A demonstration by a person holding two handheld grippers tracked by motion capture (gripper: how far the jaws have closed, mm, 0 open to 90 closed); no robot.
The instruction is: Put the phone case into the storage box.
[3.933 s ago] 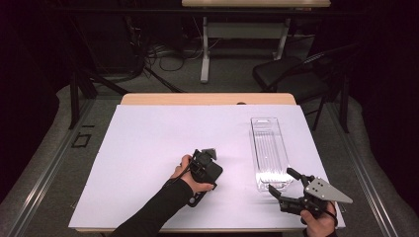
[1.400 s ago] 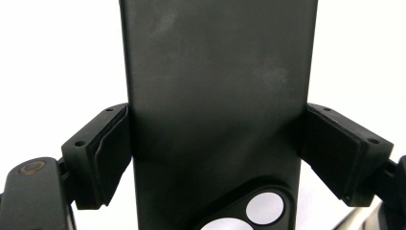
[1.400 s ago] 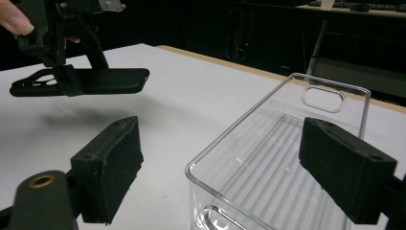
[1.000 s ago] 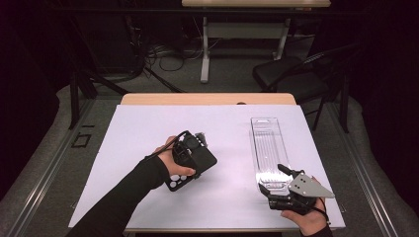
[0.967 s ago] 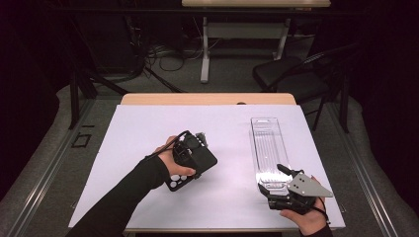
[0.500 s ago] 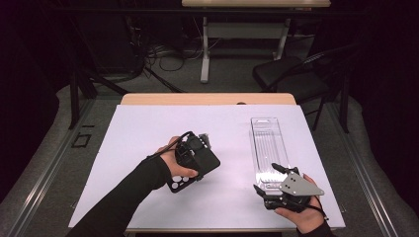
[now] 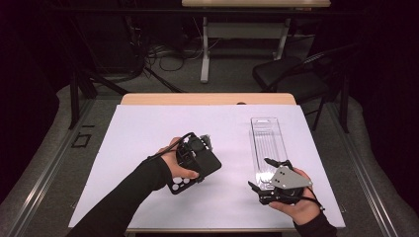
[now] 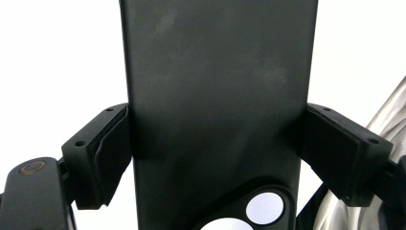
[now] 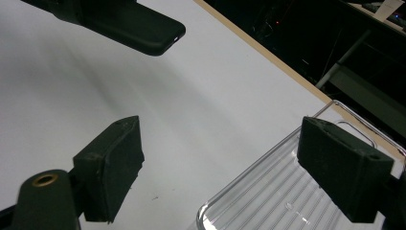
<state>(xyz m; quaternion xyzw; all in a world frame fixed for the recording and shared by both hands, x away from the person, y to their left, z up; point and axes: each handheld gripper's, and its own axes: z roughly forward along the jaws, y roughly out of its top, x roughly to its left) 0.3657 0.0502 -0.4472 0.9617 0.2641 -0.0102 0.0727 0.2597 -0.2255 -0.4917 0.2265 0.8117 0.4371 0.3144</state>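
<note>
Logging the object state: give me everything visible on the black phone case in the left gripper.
The black phone case is matte, likely soft plastic or rubber, with rounded corners and a camera cutout at one end showing round openings. It is clamped across its width, a pad pressing on each long edge, by the left gripper. It is held off the white table cover, tilted. Nothing else touches it.

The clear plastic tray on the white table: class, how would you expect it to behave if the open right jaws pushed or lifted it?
The clear plastic tray looks thin-walled, so probably light and apt to slide on the smooth table. Its ribbed floor suggests some stiffness, though the rim may flex. Being long and flat, it seems unlikely to tip.
</note>
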